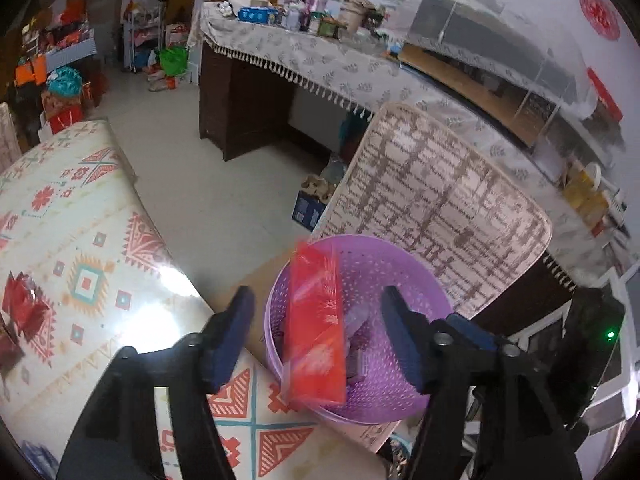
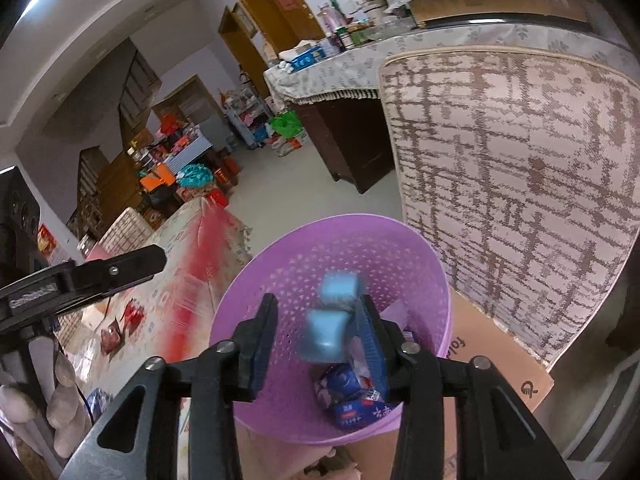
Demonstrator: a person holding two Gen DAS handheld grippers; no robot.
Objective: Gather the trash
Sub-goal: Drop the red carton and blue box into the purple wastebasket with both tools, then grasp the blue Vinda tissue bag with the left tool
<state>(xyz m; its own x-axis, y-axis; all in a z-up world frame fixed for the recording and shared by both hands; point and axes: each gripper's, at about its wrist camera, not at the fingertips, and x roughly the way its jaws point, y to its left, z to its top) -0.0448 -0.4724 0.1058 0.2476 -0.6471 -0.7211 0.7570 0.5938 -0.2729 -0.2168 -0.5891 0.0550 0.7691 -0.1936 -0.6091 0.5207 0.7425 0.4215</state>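
Fingers [image 1: 236, 344] of the left gripper [image 1: 316, 336] gape empty over the purple basket [image 1: 400, 280], a blurred red wrapper [image 1: 316, 320] dropping in; the right gripper [image 2: 316, 344] likewise spread, a light blue packet [image 2: 326, 338] falling; both look light, crinkly, best pinched by an edge.

A patterned table [image 1: 72, 240] carries crumpled red wrappers [image 1: 22, 312] near its edge. Just beside it, a purple basket [image 2: 280, 264] rests on a cardboard box [image 2: 500, 360].

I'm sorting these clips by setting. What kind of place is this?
Most likely a lived-in home room: a cloth-covered sideboard crowded with bottles, a patterned table mat, and a purple trash basket on the floor.
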